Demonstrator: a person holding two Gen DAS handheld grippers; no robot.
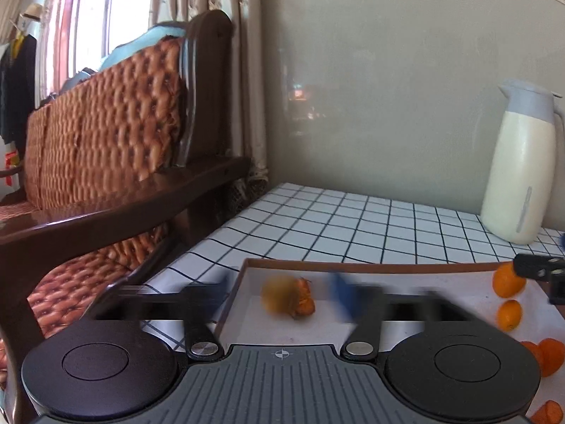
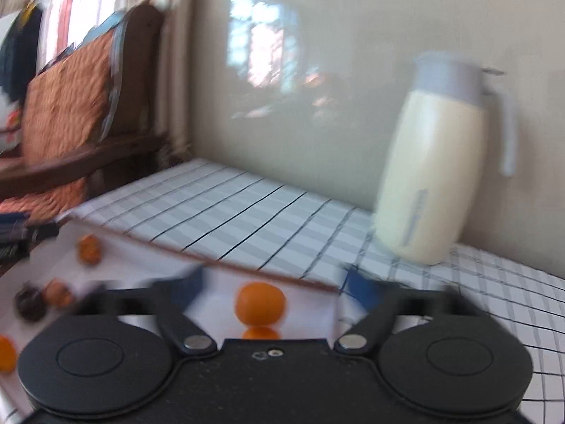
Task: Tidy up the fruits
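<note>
A shallow white tray [image 1: 406,272] with a brown rim lies on the checked worktop [image 1: 335,226], and the fruits are in it. In the left wrist view a blurred yellow-orange fruit [image 1: 287,296] sits in the tray's far left corner, between the spread tips of the left tongs [image 1: 279,293], which are released and touch nothing. Toward the tray's right side lie two small oranges [image 1: 508,279], with more orange pieces [image 1: 545,351] nearer the camera.

In the right wrist view the right tongs [image 2: 273,284] are released too, blurred, with a round orange [image 2: 260,304] lying in the tray between the parted tips, untouched. Further left in the tray lie a brownish-orange fruit [image 2: 89,249] and a dark fruit [image 2: 30,305].

A cream jug [image 2: 434,176] with a grey lid stands on the worktop behind the tray, against the wall.
</note>
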